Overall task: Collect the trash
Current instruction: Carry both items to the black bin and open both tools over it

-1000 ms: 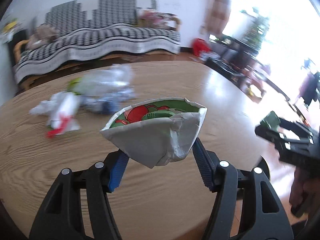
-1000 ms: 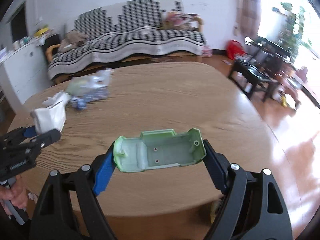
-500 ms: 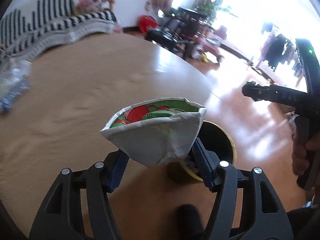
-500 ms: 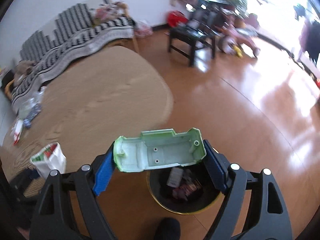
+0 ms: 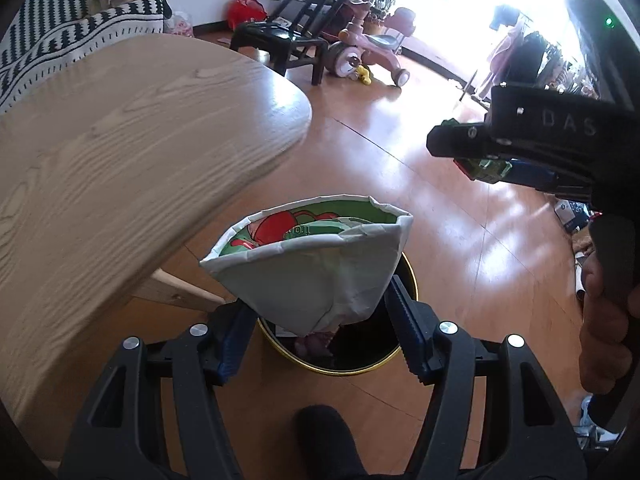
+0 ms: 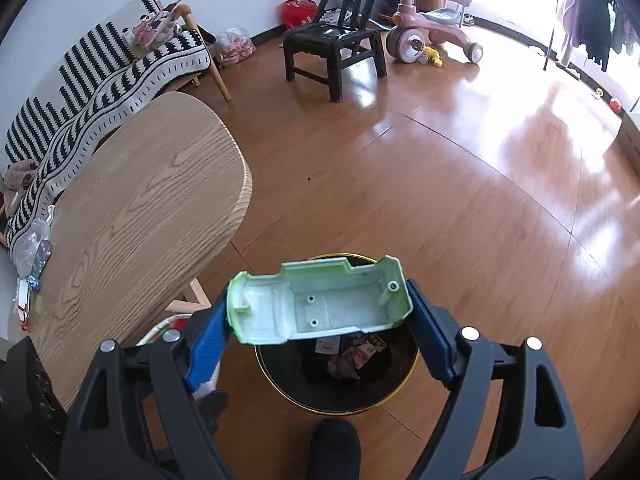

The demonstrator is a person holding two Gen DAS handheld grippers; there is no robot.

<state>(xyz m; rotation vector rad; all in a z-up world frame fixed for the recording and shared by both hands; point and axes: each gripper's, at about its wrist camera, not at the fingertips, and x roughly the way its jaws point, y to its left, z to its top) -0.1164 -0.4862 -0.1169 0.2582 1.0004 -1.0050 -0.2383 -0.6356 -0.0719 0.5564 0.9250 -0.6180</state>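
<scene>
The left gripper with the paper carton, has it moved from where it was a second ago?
Yes. The left gripper, shut on the paper carton, has swung off the wooden table and now hangs over the black bin on the floor.

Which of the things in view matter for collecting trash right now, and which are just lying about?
Job: crumpled white paper bag with red-green print, pale green plastic car-shaped shell, black gold-rimmed round bin, leftover wrappers on the wooden table.
Lying about: black wooden chair, pink ride-on toy, striped sofa.
</scene>
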